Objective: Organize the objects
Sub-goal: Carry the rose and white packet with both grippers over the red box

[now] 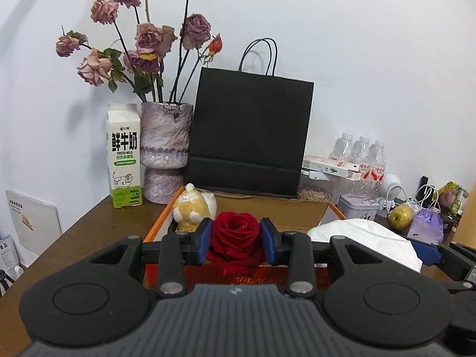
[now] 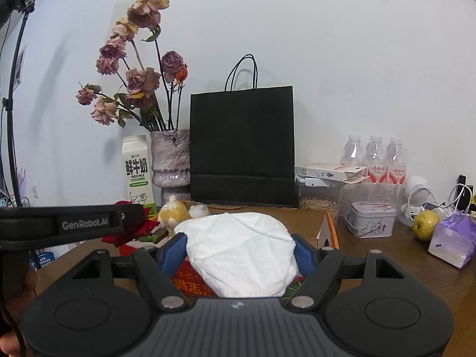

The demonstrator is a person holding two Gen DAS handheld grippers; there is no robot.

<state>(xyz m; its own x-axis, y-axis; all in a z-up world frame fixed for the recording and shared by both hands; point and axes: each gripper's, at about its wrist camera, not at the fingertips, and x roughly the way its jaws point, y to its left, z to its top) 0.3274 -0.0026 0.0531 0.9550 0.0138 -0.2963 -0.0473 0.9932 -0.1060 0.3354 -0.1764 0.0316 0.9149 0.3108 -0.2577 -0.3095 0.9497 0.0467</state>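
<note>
Box (image 1: 160,223) holds plush toy (image 1: 190,206) (lid open).

Plain white wall (image 1: 357,44) behind a brown wooden table (image 1: 98,223) (evenly lit).

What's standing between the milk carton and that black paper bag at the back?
A mottled purple vase of dried roses stands between the milk carton and the black bag. Both wrist views show it.
</note>
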